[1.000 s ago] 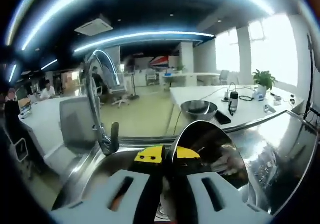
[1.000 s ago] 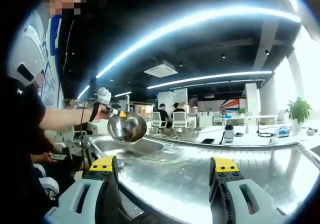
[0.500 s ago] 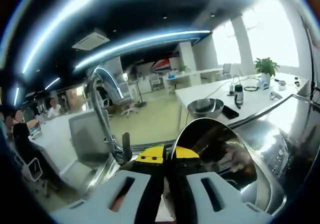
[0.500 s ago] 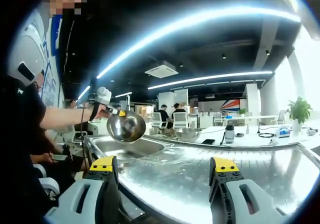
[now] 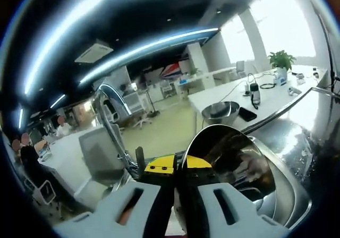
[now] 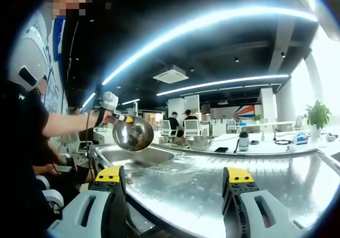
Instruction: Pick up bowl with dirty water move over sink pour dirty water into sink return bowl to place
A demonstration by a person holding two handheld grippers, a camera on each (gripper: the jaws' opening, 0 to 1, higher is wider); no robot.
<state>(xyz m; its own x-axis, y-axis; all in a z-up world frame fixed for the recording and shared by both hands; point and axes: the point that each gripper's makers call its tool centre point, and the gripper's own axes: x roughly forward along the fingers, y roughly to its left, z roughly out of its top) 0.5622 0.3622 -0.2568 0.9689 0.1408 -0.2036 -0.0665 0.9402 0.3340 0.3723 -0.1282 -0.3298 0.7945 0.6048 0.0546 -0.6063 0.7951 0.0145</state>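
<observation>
Shiny round steel bowl (image 6: 133, 134) held tipped above the stainless steel sink (image 6: 139, 155).

The left gripper (image 5: 178, 170) has its jaws closed on the bowl's rim, holding the bowl on edge over the sink basin, just right of the curved chrome faucet (image 5: 112, 126). The right gripper (image 6: 172, 180) hangs near the ribbed steel drainboard (image 6: 234, 174), jaws spread wide with nothing between them. A second steel bowl (image 5: 220, 112) sits on the far white table (image 5: 237, 98).
</observation>
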